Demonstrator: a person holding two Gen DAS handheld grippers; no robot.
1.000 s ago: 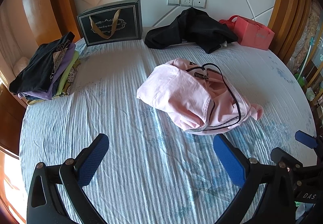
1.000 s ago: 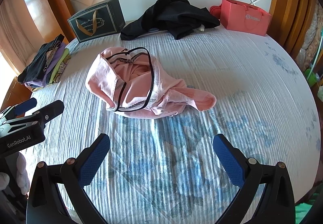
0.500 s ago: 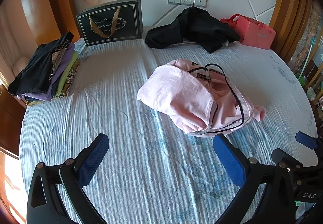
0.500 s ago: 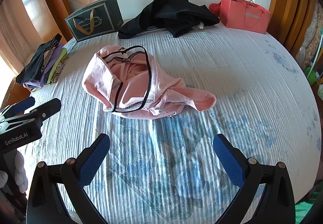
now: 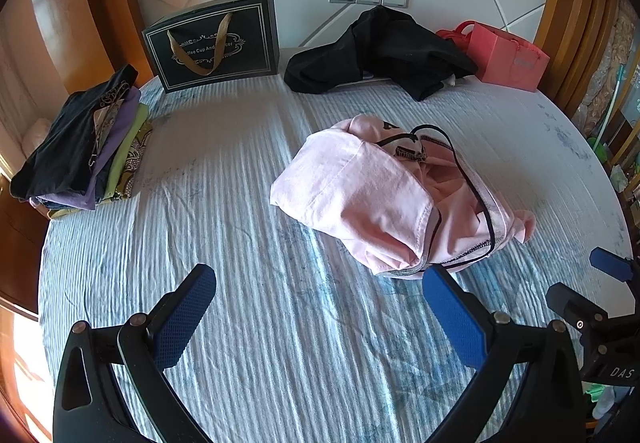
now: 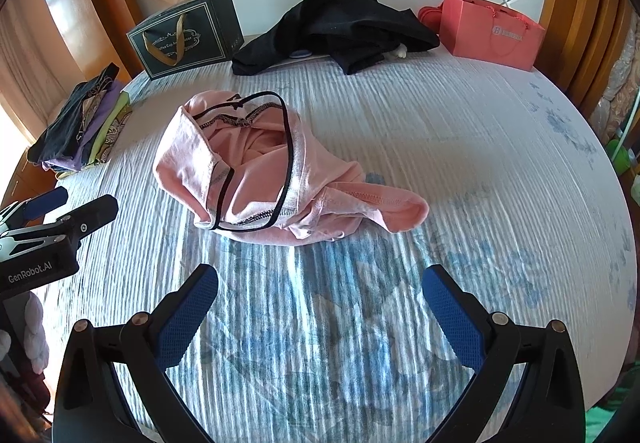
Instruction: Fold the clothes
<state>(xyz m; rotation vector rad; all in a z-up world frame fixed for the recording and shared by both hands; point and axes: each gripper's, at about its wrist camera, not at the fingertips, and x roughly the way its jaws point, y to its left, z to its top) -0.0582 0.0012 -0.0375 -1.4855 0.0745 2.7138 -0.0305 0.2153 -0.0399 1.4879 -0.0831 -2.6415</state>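
A crumpled pink garment with black trim [image 5: 384,199] [image 6: 256,175] lies in a heap on the striped bed cover. My left gripper [image 5: 318,307] hovers open just short of its near edge, its right blue pad close to the hem. My right gripper [image 6: 320,307] is open too, a short way in front of the heap, nothing between its pads. A pile of folded clothes [image 5: 84,147] [image 6: 84,123] rests at the bed's left edge. A black garment [image 5: 380,51] [image 6: 340,27] lies bunched at the headboard.
A dark gift bag [image 5: 212,43] [image 6: 188,35] and a red paper bag [image 5: 508,59] [image 6: 492,35] stand against the white headboard. Wooden panels flank the bed. The other gripper shows at each view's side edge [image 5: 600,307] [image 6: 52,235].
Both grippers have drifted slightly closer to the pink garment, which now sits a bit lower and larger in the views. Neither gripper's opening has altered.
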